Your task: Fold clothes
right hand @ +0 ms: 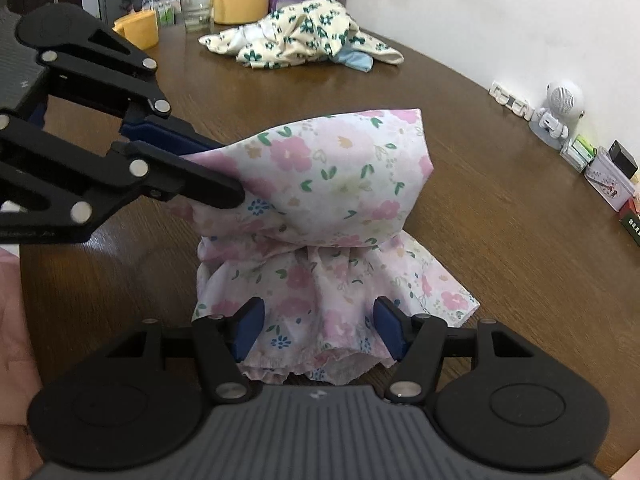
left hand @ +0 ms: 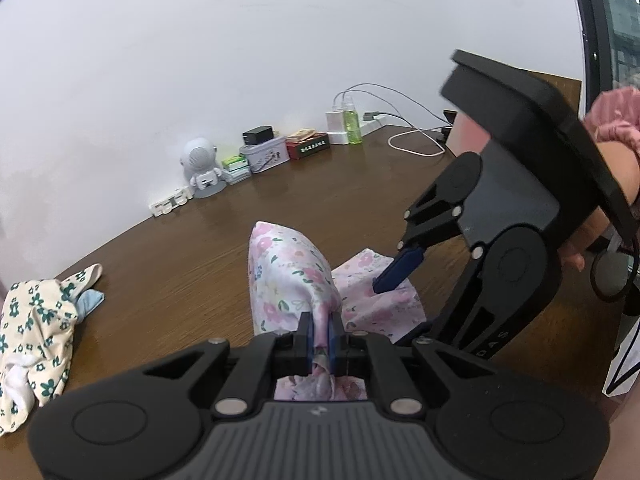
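On the brown bench (right hand: 500, 240), the pink floral garment (right hand: 336, 184) is mid-fold: the left claw (left hand: 320, 338) pinches one edge aloft, the right claw (right hand: 318, 330) gapes over its hem; a green-flowered garment (right hand: 296, 36) lies crumpled beyond.

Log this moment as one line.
left tongs: shut on pink floral garment, lifted | right tongs: open over hem | green floral garment: unfolded

Colours and patterns, both wrist views

Pink-floral garment (right hand: 332, 184): white ground, pink blooms, small green leaves, a few blue sprigs. Cream garment (right hand: 296, 36) with dark green flowers; pale blue cloth (right hand: 358, 60) under it. Worktop (right hand: 500, 240) brown woodgrain. Both hand-held grippers black, pads (right hand: 250, 330) blue.
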